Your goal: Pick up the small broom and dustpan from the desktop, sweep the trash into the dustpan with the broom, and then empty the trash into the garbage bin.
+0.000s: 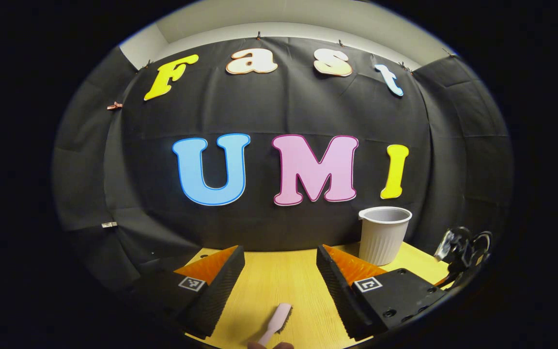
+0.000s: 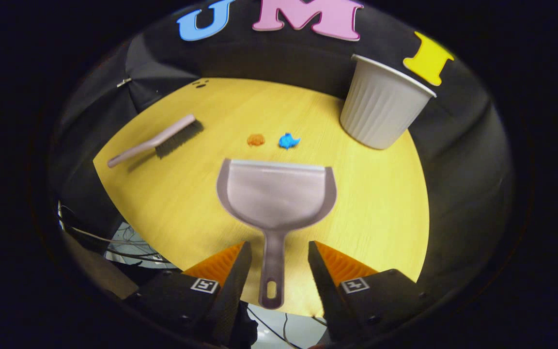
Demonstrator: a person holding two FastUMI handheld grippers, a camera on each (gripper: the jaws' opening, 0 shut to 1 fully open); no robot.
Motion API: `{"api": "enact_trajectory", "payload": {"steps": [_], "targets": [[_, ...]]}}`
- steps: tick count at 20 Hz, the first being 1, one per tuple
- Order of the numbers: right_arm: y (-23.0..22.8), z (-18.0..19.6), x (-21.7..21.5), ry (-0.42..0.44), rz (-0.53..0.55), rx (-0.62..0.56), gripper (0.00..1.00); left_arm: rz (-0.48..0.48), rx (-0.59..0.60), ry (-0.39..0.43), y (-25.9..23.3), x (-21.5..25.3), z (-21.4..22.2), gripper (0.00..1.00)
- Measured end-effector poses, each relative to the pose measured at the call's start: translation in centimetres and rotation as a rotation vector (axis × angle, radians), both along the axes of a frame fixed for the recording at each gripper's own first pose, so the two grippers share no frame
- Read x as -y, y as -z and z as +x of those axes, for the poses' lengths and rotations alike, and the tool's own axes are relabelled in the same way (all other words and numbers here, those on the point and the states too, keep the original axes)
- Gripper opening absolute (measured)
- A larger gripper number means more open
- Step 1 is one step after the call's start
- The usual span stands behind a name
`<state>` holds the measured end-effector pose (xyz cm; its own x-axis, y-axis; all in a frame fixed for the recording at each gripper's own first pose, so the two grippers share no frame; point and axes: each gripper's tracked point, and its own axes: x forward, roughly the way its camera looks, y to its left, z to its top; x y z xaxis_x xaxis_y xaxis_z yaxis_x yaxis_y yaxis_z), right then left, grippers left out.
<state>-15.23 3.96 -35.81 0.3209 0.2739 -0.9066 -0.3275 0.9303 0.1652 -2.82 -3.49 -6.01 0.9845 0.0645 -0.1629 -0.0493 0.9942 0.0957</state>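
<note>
In the right gripper view, a yellow wooden surface [image 2: 196, 203] holds everything for the sweeping job. Farthest left lies the small broom [image 2: 160, 139], flat on its side, handle pointing toward the left edge and bristles toward the middle. Moving right, two bits of trash sit side by side near the centre: an orange scrap [image 2: 255, 139] and a blue scrap [image 2: 288, 141]. Just in front of them lies the dustpan [image 2: 276, 194], mouth facing the scraps, its handle running back between the fingers of the right claw [image 2: 275, 264], which stands open with a gap on each side of the handle (not yet touching it). At the far right stands a ribbed garbage bin [image 2: 383, 104], upright, near the back edge. In the left gripper view, the left claw [image 1: 280, 274] is also open and holds nothing, hovering above the surface with the tip of the broom handle [image 1: 277, 322] lying below and between its fingers. To grip well, the right claw should probably close squarely on the handle's middle. The handle's end overhangs the near edge, so room there is slim; open space lies left and right of the pan.
</note>
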Motion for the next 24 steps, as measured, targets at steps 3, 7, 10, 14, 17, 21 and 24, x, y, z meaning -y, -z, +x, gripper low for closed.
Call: {"api": "enact_trajectory", "payload": {"steps": [3, 7, 10, 14, 17, 21, 24], "targets": [[3.0, -0.7, -0.8, -0.008, -0.011, -0.085, 0.72, 0.011, -0.014, -0.017, 0.3, -0.5, -0.6, 0.96], [5.8, -0.4, -1.5, -0.021, -0.05, -0.152, 0.72, 0.026, -0.028, -0.032, 0.5, -0.9, -1.2, 0.96], [6.8, 0.1, -1.9, -0.026, -0.056, -0.186, 0.68, 0.034, -0.035, -0.038, 0.7, -1.1, -1.4, 0.95], [7.3, 0.4, -2.2, 0.023, -0.048, -0.235, 0.54, 0.03, -0.047, -0.045, 1.3, -1.3, -1.5, 0.95], [7.3, 0.6, -2.0, 0.061, -0.053, -0.267, 0.39, 0.029, -0.054, -0.049, 1.6, -1.5, -1.2, 0.95], [7.3, 1.0, -2.3, 0.083, -0.028, -0.269, 0.38, 0.025, -0.064, -0.049, 2.5, -1.7, -0.4, 0.95], [7.1, 1.6, -2.4, 0.071, -0.002, -0.226, 0.38, 0.03, -0.107, -0.037, 4.6, -2.4, -0.1, 0.95]]}}
